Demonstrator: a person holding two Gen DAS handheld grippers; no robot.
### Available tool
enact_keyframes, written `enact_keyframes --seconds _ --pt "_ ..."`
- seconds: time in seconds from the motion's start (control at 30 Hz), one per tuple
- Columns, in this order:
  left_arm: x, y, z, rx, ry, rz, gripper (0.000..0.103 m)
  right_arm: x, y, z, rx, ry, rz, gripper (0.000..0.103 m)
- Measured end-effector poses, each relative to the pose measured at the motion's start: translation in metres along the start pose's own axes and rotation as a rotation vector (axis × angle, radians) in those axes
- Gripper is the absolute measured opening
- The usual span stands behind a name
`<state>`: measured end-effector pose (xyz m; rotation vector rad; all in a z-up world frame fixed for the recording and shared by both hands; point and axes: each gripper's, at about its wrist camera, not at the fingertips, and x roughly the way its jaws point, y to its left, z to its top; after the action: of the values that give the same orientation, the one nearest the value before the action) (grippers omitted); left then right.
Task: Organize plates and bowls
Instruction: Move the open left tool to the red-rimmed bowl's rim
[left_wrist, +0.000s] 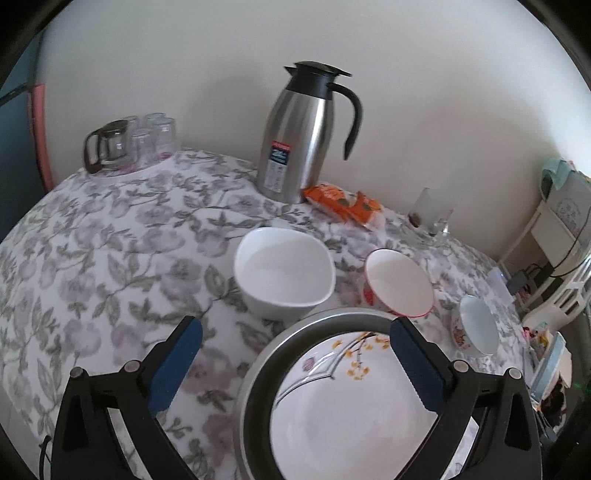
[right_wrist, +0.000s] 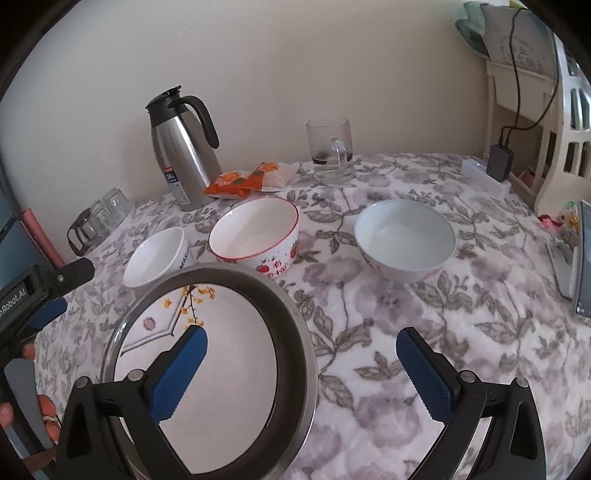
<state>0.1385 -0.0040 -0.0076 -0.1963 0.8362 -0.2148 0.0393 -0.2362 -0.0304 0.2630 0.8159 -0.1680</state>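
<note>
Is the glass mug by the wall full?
No, the glass mug is nearly empty, with only a little dark residue at its bottom.

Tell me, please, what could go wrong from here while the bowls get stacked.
1. The red-rimmed bowl sits close against the steel tray that holds the flowered plate; lifting it carelessly may knock the tray.
2. The glass mug and the flask stand just behind the bowls and could be tipped by a long reach.
3. Both the left gripper and the right gripper are open near the plate and might collide.
</note>
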Motion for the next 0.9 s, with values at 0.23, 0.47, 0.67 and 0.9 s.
enact_keyframes --seconds 0.23,0.47,0.67,0.9 --pt "0.021 -0.010 0.028 0.033 0.104 -0.092 0.101 0.011 -0.005 0.023 0.030 0.018 0.062 0.103" --pt "0.044 0.000 0.062 0.008 0.158 -0.089 0.101 0.029 0.003 0.047 0.016 0.039 0.086 0.099" --pt "0.065 -0.002 0.072 0.018 0.198 -0.114 0.090 0.056 -0.007 0.063 0.090 0.076 0.096 0.074" --pt "0.100 -0.032 0.064 0.087 0.295 -0.174 0.066 0.082 -0.009 0.072 0.117 0.110 0.122 0.053"
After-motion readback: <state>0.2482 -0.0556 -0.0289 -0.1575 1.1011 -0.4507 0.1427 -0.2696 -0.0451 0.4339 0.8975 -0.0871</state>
